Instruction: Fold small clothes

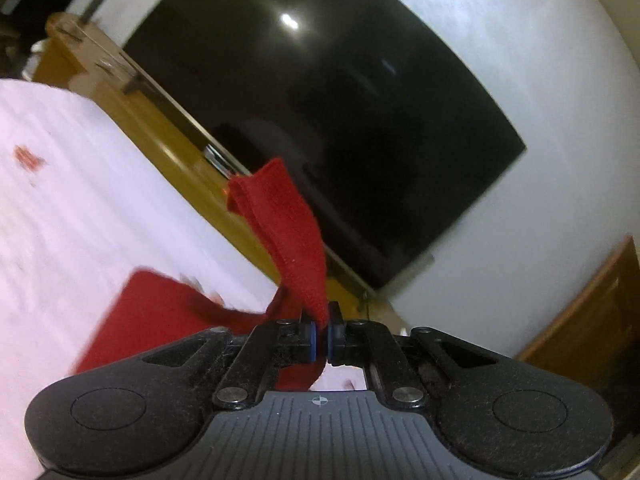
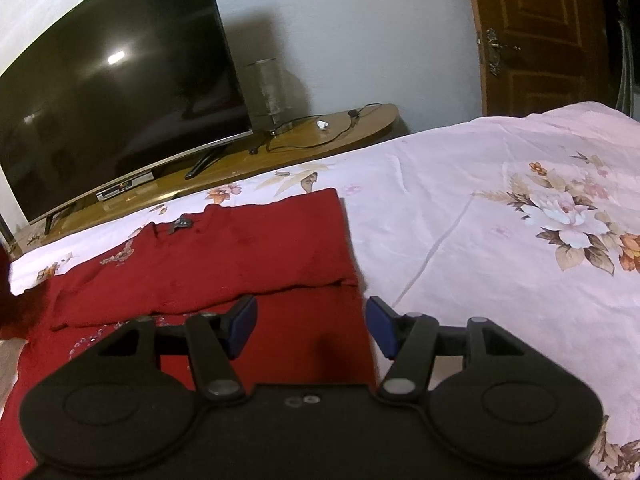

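Observation:
A red garment [image 2: 248, 256] lies spread on the floral bedsheet [image 2: 460, 216], with one part folded over the rest. My right gripper [image 2: 310, 320] is open and empty, just above the garment's near right corner. My left gripper [image 1: 320, 334] is shut on a strip of the red garment [image 1: 288, 232], which sticks up past the fingers. It holds that part lifted above the bed, while the rest of the cloth [image 1: 148, 320] hangs down to the sheet.
A large dark TV [image 2: 120, 100] stands on a low wooden stand [image 2: 320, 136] beyond the bed, with cables and a grey cylinder [image 2: 266, 88] on it. A wooden door [image 2: 536, 36] is at the right. The white wall is behind.

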Motion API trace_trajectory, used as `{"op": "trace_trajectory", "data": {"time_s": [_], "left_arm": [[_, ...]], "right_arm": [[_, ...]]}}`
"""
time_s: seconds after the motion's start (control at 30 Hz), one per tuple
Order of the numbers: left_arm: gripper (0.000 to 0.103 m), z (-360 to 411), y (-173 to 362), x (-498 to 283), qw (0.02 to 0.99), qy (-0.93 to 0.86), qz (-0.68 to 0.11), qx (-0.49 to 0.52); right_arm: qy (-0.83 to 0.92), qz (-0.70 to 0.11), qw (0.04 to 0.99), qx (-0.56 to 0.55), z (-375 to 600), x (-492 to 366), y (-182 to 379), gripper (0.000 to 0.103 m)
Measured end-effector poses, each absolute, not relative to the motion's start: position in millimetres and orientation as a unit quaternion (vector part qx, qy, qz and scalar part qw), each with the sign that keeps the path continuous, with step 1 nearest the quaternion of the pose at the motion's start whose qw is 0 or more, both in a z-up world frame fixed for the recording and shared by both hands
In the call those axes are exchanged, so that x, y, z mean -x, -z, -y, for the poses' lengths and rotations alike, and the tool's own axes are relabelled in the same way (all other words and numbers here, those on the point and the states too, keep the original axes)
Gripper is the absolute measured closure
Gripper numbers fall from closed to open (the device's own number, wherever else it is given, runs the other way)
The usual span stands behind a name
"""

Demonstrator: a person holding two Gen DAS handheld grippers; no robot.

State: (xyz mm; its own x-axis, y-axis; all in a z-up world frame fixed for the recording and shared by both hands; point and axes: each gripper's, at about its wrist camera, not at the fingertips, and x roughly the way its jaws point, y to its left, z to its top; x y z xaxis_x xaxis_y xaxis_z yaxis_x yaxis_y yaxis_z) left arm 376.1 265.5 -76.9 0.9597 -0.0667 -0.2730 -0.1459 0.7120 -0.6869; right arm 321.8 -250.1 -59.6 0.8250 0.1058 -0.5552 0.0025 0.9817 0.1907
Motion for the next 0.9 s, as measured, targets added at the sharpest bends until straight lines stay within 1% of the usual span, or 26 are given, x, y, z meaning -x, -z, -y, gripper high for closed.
{"op": "trace_trajectory", "data": {"time_s": [0.2,0.23,0.47,0.67,0.77,0.83,0.9], "left_arm": [[0.099,-217.4,77.4,-389.5,0.917,0.003,-0.163,0.364],[0.099,-217.5,79.4,-401.6,0.918,0.007,-0.170,0.357],[0.099,-152.6,84.2,-418.7,0.933,0.034,-0.222,0.282],[0.099,-114.9,90.8,-432.1,0.932,0.044,-0.274,0.234],[0.099,-102.2,105.3,-438.8,0.927,0.047,-0.306,0.212],[0.099,-92.7,116.7,-439.7,0.924,0.047,-0.325,0.194],[0.099,-84.0,124.2,-437.0,0.929,0.047,-0.322,0.176]], "right_arm": [[-0.022,-0.295,0.950,-0.095,262.4,-314.7,60.0,0.044],[-0.020,-0.296,0.950,-0.097,265.0,-313.3,60.7,0.044],[-0.016,-0.301,0.948,-0.105,276.0,-309.9,64.0,0.044],[-0.023,-0.304,0.946,-0.110,276.5,-310.0,61.7,0.044],[-0.027,-0.304,0.946,-0.113,275.0,-311.2,58.2,0.043],[-0.035,-0.303,0.945,-0.116,272.9,-312.9,55.9,0.040],[-0.041,-0.304,0.944,-0.120,269.6,-315.7,54.4,0.040]]}}
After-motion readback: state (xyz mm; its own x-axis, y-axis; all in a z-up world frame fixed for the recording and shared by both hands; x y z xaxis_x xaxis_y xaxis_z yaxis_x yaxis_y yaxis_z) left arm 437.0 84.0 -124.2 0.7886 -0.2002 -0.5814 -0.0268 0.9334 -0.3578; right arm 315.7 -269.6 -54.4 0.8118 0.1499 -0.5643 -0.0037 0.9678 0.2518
